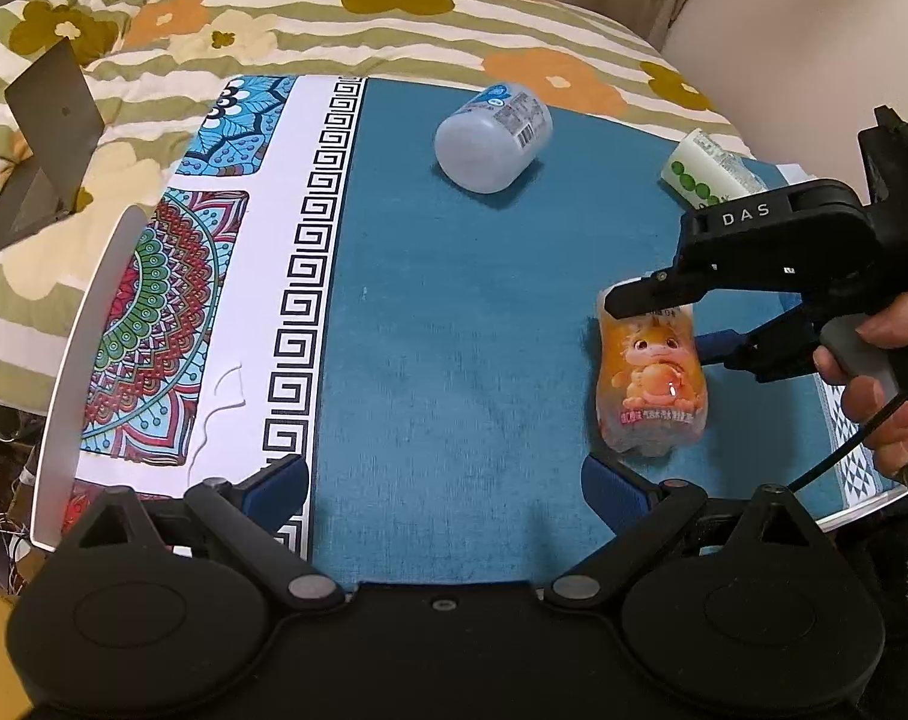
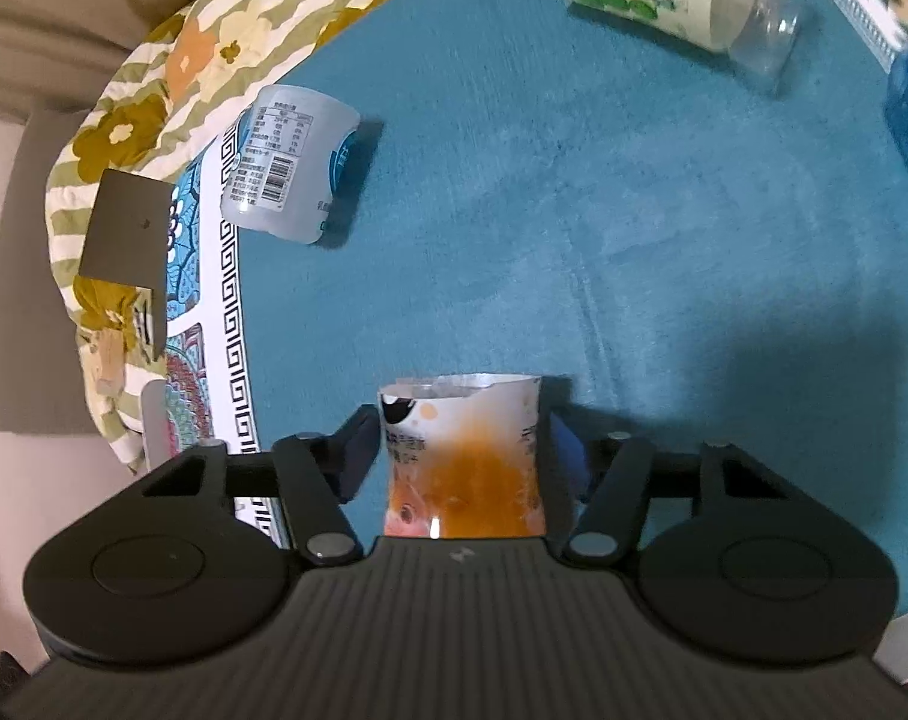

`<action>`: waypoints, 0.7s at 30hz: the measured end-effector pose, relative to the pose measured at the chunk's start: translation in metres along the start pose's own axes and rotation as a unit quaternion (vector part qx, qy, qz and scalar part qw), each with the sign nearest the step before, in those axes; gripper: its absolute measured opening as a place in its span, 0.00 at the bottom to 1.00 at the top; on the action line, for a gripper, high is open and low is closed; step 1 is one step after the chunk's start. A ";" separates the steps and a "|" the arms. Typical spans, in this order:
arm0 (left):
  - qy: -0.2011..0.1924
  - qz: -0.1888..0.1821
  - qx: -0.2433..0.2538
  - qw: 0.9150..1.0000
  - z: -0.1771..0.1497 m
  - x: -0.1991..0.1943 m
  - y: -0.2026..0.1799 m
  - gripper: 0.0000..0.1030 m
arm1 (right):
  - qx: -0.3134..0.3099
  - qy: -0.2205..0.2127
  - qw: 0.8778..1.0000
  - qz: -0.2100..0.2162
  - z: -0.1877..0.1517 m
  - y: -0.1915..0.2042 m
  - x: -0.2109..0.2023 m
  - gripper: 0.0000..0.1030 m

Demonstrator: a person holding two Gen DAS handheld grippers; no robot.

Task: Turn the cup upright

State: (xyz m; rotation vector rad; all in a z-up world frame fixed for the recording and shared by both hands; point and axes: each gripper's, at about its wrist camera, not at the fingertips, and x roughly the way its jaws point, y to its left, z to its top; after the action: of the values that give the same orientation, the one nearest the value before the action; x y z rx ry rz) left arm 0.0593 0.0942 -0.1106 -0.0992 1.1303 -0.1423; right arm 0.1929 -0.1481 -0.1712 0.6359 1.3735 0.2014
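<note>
An orange cartoon-printed cup (image 1: 650, 381) stands on the blue mat (image 1: 454, 312), its cut rim at the top. My right gripper (image 1: 658, 312) is shut on the cup near that rim; in the right wrist view the cup (image 2: 463, 462) fills the gap between the fingers of the right gripper (image 2: 463, 450). My left gripper (image 1: 447, 495) is open and empty, low over the mat, its right finger (image 1: 613, 489) just in front of the cup's base.
A white-blue cup (image 1: 493, 138) lies on its side at the back of the mat. A cream cup with green dots (image 1: 703, 171) lies on its side at the right. A grey laptop (image 1: 45, 138) rests on the floral quilt (image 1: 333, 18).
</note>
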 end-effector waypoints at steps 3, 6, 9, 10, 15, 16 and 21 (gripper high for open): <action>0.003 -0.004 0.001 1.000 -0.001 0.001 0.001 0.96 | 0.000 -0.006 1.000 0.003 -0.002 0.000 -0.001 0.66; 0.001 -0.004 0.002 1.000 0.000 -0.003 0.000 0.97 | -0.004 -0.019 1.000 0.009 -0.005 0.001 -0.008 0.65; -0.007 -0.002 0.001 1.000 0.001 -0.011 0.001 0.97 | -0.029 -0.053 0.998 0.018 -0.010 0.009 -0.028 0.65; -0.011 -0.002 0.001 1.000 0.001 -0.014 0.001 0.97 | -0.043 -0.069 0.997 0.017 -0.013 0.013 -0.037 0.64; -0.021 -0.003 -0.001 1.000 0.000 -0.023 0.003 0.97 | -0.129 -0.169 0.977 -0.018 -0.038 0.028 -0.075 0.64; -0.024 -0.003 0.001 1.000 -0.001 -0.024 0.002 0.96 | -0.142 -0.188 0.972 -0.021 -0.044 0.029 -0.079 0.64; -0.032 0.000 0.013 0.999 -0.008 -0.023 0.000 0.96 | -0.213 -0.252 0.942 -0.062 -0.078 0.026 -0.072 0.64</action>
State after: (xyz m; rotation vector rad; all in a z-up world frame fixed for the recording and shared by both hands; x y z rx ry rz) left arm 0.0425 0.0976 -0.0930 -0.0811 1.0649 -0.1527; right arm 0.1096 -0.1382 -0.1015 0.2106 0.8313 0.2088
